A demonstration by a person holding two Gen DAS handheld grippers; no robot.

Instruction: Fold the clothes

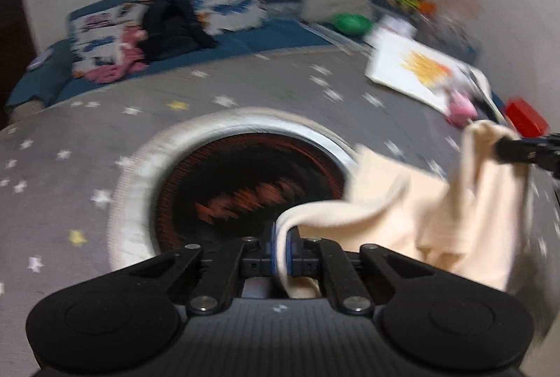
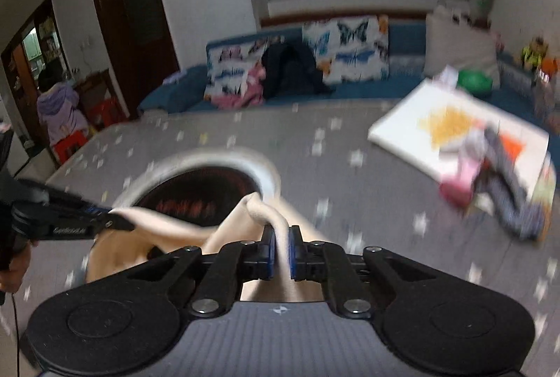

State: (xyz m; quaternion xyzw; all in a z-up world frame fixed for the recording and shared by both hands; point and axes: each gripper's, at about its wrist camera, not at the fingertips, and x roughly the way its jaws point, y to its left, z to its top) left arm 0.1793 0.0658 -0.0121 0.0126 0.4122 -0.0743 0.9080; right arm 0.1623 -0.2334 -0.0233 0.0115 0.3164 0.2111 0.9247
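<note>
Left gripper (image 1: 280, 245) is clamped on a fold of the cream garment (image 1: 437, 212), and the right gripper (image 2: 280, 249) is pinching another bit of the same cloth, so it's hanging between the two, lifted off the grey star-print cover (image 1: 175, 90). Both shots are pretty smeared, so I'd guess the whole thing is mid-swing. Looks to me like the pick-up-and-spread step: garment's up in the air but still bunched and sagging, no actual fold made yet.

Next move, as I see it: pull the two grips apart to get the edge taut, then lay the cloth flat on a bare part of the cover, away from the round heater-looking thing (image 1: 245, 188) with the orange glow right below it. Dragging fabric over that seems like a bad idea.

View differences: the left wrist camera shows most of the garment draping down on the right side, plus a red box (image 1: 525, 118) near the edge. The right wrist camera hides most of the cloth behind its own body, but it shows the doorway with someone in a purple hoodie (image 2: 59, 111), a white board (image 2: 455, 132) with a pile of other clothes (image 2: 497, 188) on it, and the butterfly pillows (image 2: 346, 48) on the blue sofa (image 2: 182, 90).
</note>
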